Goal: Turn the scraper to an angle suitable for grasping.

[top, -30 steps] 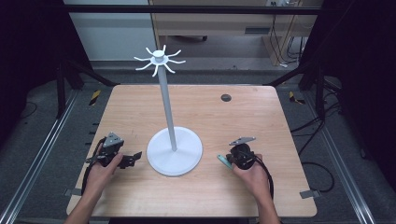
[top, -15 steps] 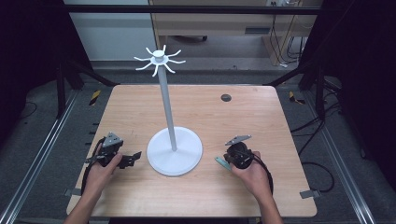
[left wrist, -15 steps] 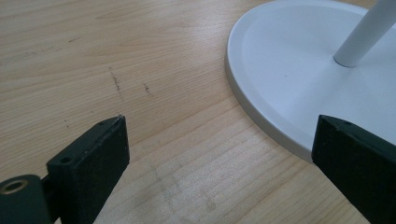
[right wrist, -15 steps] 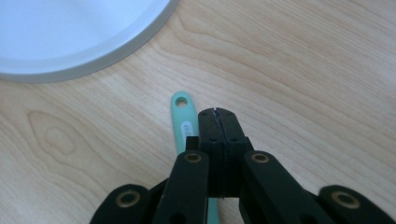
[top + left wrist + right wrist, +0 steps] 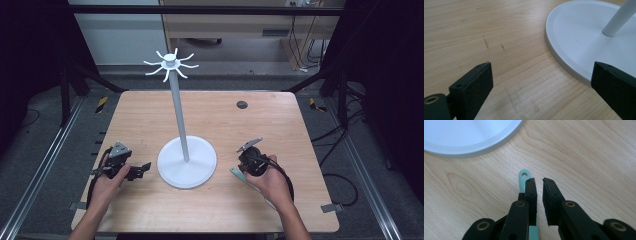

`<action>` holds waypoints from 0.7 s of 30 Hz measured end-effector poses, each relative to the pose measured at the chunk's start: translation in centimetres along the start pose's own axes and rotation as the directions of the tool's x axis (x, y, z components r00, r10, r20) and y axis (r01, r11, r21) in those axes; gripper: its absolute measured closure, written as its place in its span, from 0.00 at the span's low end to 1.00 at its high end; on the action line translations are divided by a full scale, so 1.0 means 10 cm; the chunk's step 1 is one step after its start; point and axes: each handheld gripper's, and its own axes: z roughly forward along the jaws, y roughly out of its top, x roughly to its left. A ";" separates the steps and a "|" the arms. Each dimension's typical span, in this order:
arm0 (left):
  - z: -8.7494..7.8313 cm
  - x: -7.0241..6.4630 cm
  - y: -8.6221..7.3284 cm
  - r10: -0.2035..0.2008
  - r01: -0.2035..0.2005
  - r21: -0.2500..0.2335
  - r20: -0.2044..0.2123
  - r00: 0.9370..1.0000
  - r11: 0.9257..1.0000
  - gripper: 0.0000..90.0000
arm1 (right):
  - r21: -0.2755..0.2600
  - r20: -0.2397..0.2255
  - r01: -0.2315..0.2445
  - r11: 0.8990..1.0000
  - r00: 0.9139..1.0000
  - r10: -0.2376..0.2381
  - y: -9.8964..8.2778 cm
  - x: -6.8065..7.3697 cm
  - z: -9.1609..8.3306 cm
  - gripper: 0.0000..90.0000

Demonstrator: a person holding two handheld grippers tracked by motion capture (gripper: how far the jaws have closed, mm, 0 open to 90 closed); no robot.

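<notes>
High view, stand: I see the white hook stand (image 5: 187,161) at mid-table, its round base flat on the wooden table (image 5: 210,115) and its pole upright, with a ring of curved hooks at the top. I judge it is the place where the utensil is meant to hang.
High view, left gripper (image 5: 141,168): I hold it low at the base's left edge, jaws apart, likely ready to steady the base so that the stand does not tip.
High view, right gripper (image 5: 243,166): I hold it just right of the base, over the teal utensil (image 5: 237,174), whose tip pokes out toward the stand.
Left gripper view, tool state: the left gripper (image 5: 541,82) is spread wide and empty. One jaw sits over bare wood, the other at the base rim (image 5: 564,63).
Left gripper view, why: by my reading, this wide stance straddles the rim without touching it.
Right gripper view, tool state: the right gripper (image 5: 539,181) has its jaws nearly together with a slim gap between them. Nothing is in that gap.
Right gripper view, utensil: the teal utensil (image 5: 524,176) lies flat on the table under the left-hand jaw, its holed end pointing toward the base (image 5: 471,135). It is not gripped.
Right gripper view, why: I judge the hole is for hanging, so the grip should leave that end free.
</notes>
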 end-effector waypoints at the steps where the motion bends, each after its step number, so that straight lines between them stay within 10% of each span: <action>1: 0.00 0.00 0.00 -0.003 0.003 -0.001 0.001 1.000 1.000 0.04 | 0.010 0.003 0.002 1.000 1.000 -0.002 0.01 0.00 0.00 0.90; 21: 0.00 0.00 0.00 -0.003 0.003 -0.001 0.007 1.000 1.000 0.04 | 0.173 -0.042 0.049 0.984 0.998 -0.042 0.16 0.05 0.16 0.70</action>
